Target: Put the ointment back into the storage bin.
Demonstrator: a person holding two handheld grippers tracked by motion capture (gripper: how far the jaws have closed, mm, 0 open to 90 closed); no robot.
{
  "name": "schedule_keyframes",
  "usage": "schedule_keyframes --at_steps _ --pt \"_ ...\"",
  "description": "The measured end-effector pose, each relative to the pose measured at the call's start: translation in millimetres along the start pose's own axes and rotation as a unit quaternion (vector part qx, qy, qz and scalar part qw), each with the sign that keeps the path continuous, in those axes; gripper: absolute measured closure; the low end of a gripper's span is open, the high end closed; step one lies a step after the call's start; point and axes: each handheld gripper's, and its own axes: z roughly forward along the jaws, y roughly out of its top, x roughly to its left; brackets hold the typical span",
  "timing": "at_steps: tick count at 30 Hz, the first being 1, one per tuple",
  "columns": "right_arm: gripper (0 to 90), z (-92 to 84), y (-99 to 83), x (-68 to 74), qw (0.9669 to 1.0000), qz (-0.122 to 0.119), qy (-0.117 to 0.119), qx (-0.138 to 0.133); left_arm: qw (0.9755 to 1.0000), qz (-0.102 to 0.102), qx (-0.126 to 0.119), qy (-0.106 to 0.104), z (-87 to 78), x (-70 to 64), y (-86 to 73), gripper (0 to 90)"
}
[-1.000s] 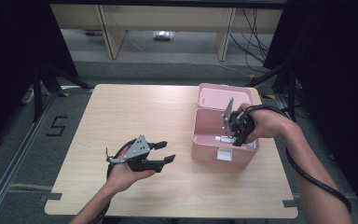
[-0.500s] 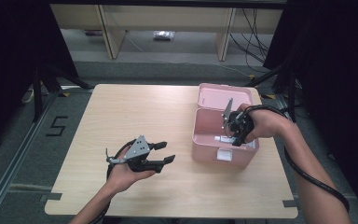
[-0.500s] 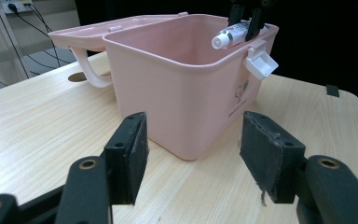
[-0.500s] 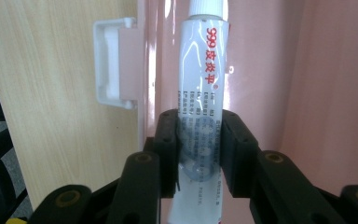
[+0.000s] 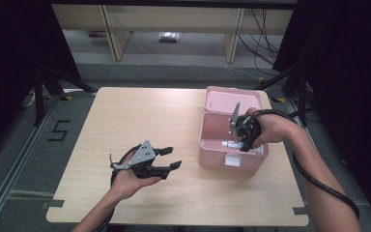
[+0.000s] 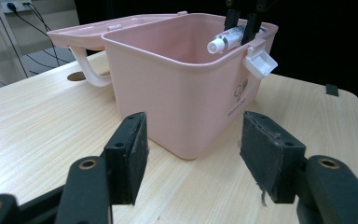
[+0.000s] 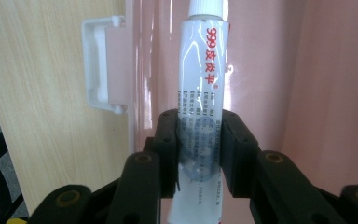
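The pale wooden counter (image 5: 125, 121) stands on a grey floor (image 5: 14, 159), its near corners marked with strips of dark tape (image 5: 53, 204). A "5" (image 5: 58, 130) is taped on the floor to its left, beside a metal rail (image 5: 9, 179). Beyond it a beige shelf unit (image 5: 174, 19) lines the back, with black cables (image 5: 265, 34) trailing down at the right. Dark curtains, or perhaps plain black panels, close both sides (image 5: 9, 43).
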Motion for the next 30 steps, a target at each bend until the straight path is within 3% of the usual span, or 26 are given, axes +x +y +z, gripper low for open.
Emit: schedule_keyframes --at_steps 2,4,11,15,16,17,18,21,26,29,30 --pt "71.5 2.0 0.3 -2.3 0.9998 -0.018 -0.005 -0.007 1.0000 0.001 -0.003 -0.002 0.3 0.6 -0.2 41.0" --pt "71.5 1.7 0.2 -0.2 1.0000 0.002 -0.002 0.001 1.0000 0.001 0.003 0.002 -0.9 0.3 0.1 41.0" --pt "71.5 5.7 1.0 -2.6 0.9999 -0.010 0.002 -0.003 1.0000 0.000 -0.003 -0.003 0.2 0.7 -0.2 41.0" --pt "71.5 7.1 1.3 -2.1 1.0000 -0.001 -0.001 0.005 1.0000 0.001 0.002 0.001 -1.1 0.5 0.8 41.0" --pt "71.5 8.0 1.9 -4.2 0.9998 -0.018 0.002 0.004 1.0000 0.001 0.002 0.001 -1.1 0.5 0.7 41.0" --pt "71.5 8.5 1.4 -2.7 1.0000 -0.002 0.002 0.006 1.0000 0.002 0.002 0.001 -1.1 0.6 0.7 41.0" --pt "71.5 9.4 1.7 -3.8 0.9999 -0.010 0.003 0.001 1.0000 0.002 0.003 0.000 -1.0 0.5 0.5 41.0" --pt "71.5 10.0 1.3 -2.3 1.0000 0.004 0.004 0.007 1.0000 0.002 0.005 0.001 -0.8 0.6 0.2 40.9" --pt "71.5 11.8 1.9 -4.6 0.9999 -0.009 0.004 0.006 1.0000 0.000 -0.002 -0.004 0.6 0.3 0.2 40.9" --pt "71.5 13.0 1.3 -4.2 1.0000 0.002 0.004 0.007 1.0000 0.000 0.000 -0.003 0.3 0.4 0.2 40.8" --pt "71.5 14.0 1.3 -5.6 0.9999 -0.008 0.005 0.006 1.0000 0.001 0.005 0.001 -0.5 0.1 0.6 40.8"
